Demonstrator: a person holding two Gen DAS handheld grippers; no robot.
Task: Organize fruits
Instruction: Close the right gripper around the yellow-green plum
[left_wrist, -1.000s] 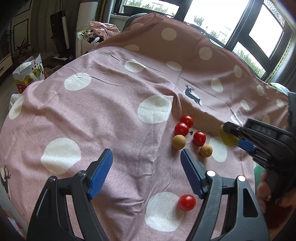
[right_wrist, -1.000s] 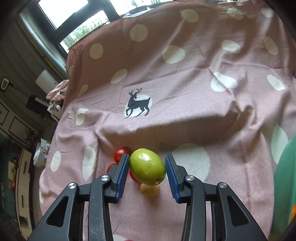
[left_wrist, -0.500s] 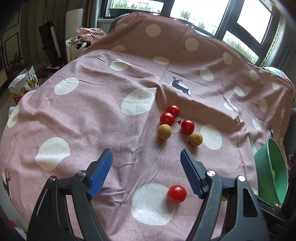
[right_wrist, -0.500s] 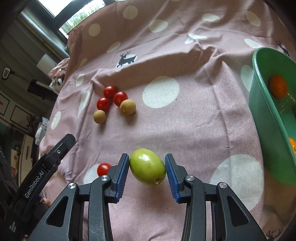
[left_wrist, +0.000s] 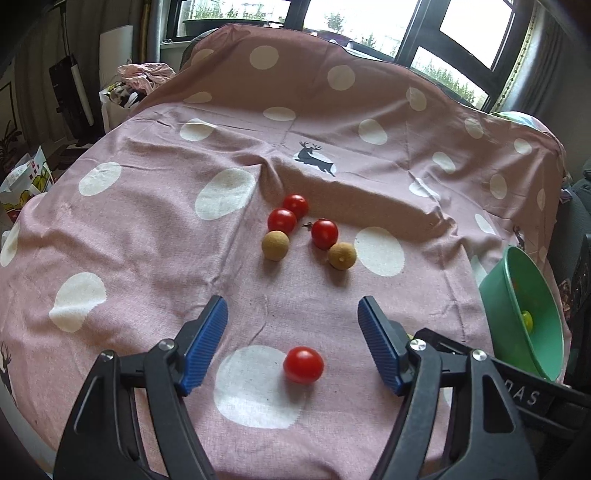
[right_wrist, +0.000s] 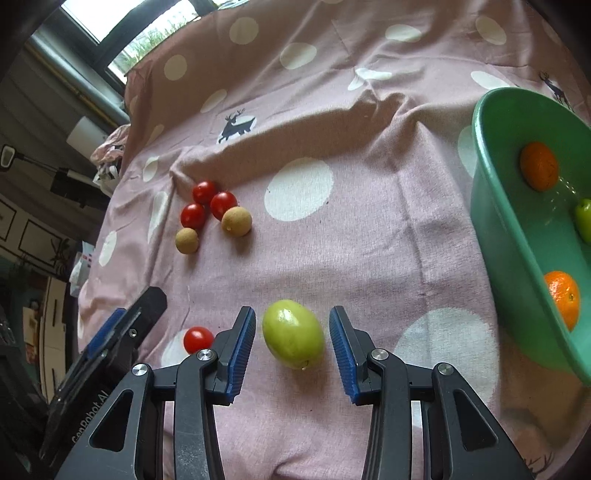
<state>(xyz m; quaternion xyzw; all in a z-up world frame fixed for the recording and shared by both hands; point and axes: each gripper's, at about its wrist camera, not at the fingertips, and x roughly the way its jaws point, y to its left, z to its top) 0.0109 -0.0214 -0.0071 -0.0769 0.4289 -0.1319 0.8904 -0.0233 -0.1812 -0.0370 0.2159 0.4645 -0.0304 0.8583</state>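
Right tongs (right_wrist: 291, 347) still gripping green fruit (right_wrist: 293, 339), left tongs (left_wrist: 291, 338) empty, jaws just narrowed.

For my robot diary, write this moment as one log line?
left gripper: open, jaws just closing, tomato between | right gripper: holding green fruit near green bowl

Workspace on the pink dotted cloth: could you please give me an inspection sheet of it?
Surface: pink dotted cloth, creased.
Job's things: three clustered cherry tomatoes and two brown fruits on the cloth; oranges in the green bowl.
Clutter: nothing seen.
Grippers: left gripper open, jaws have just been closing a little, near tomato in the gap, untouched; right gripper shut on the green fruit.
Cables: nothing seen.
Surroundings: windows, paper bag.
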